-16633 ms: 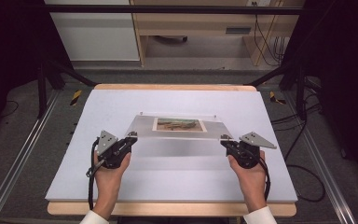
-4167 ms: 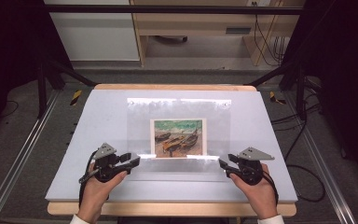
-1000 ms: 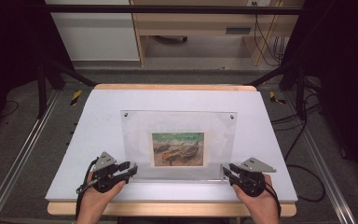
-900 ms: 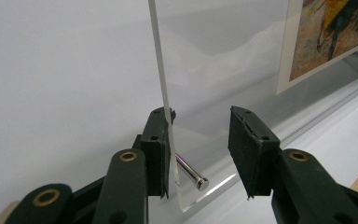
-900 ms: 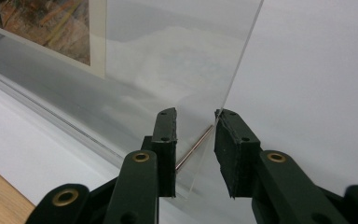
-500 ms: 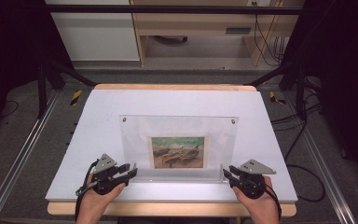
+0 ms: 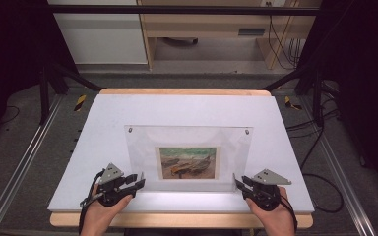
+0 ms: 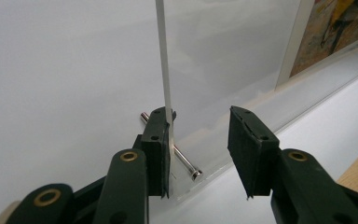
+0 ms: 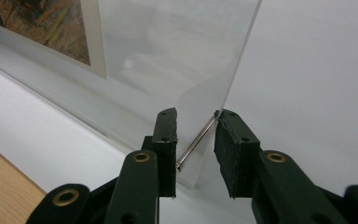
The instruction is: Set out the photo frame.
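While I am steadying the clear picture frame (image 7: 189, 157) on the white table (image 7: 103, 123), it is standing up near the front edge; it is looking stiff, slippery and easy to crack, so I am keeping to its bottom corners by the metal pins (image 8: 186, 163). My left gripper (image 7: 137, 184) is touching with one pad, jaws apart; my right gripper (image 7: 238, 183) is sitting around the corner, not squeezing. Earlier the frame was tipped back farther off; now it is closer and upright.
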The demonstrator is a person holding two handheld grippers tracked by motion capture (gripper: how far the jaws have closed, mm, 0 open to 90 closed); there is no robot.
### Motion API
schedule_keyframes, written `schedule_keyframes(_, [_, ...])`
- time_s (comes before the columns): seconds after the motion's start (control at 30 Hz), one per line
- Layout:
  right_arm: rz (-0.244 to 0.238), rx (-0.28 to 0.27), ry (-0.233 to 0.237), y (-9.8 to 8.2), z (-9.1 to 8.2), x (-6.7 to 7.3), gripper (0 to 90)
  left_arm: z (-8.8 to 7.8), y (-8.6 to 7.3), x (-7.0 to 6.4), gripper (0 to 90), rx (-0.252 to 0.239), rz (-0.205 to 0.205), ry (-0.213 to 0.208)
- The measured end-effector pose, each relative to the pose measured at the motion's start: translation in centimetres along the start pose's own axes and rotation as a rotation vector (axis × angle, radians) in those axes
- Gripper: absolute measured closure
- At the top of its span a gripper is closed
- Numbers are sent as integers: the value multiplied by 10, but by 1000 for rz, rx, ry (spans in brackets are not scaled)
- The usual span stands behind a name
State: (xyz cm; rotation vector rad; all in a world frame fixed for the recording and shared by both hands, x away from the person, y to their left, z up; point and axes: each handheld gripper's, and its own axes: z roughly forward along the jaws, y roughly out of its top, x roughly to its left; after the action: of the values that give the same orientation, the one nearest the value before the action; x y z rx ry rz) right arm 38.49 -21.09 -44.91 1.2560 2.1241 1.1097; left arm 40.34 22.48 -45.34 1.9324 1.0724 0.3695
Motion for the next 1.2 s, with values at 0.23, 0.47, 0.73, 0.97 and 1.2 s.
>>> schedule_keyframes(0.23, [-3, 3, 1, -2, -1, 1, 697, 0, -2, -1, 589, 6, 7, 0])
schedule_keyframes(0.47, [-16, 5, -1, -3, 0, 1, 695, 0, -3, -2, 587, 12, 15, 3])
schedule_keyframes(0.73, [-8, 13, 3, -4, -1, 2, 693, 0, -4, -3, 584, 20, 29, 5])
schedule_keyframes(0.97, [-15, 5, 3, -4, 0, 2, 655, 1, -5, -3, 575, 16, 39, 5])
schedule_keyframes(1.2, [-34, -3, -14, -7, -3, 5, 371, -4, -10, -4, 325, 11, 40, 23])
